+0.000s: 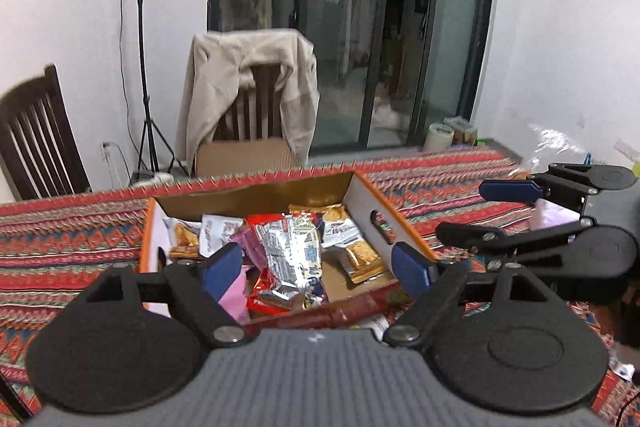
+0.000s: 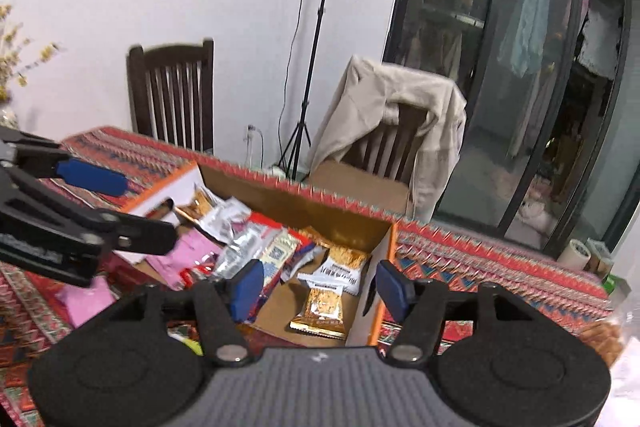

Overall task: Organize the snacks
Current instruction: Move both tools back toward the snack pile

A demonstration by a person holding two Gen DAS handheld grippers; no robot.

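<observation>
I hold both tongs, left (image 1: 316, 269) and right (image 2: 320, 287), open and empty just above the box (image 1: 370, 205), ready to sort its snacks (image 1: 292, 251).

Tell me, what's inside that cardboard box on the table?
The box holds loose snack packets: a silver packet, gold ones, white ones and a pink one. They overlap, so whatever lies under the pile is hidden.

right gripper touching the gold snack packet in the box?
Apart. Right wrist view: the right gripper hangs open above the box, and the gold snack packet lies flat on the floor, clear of both fingers.
</observation>
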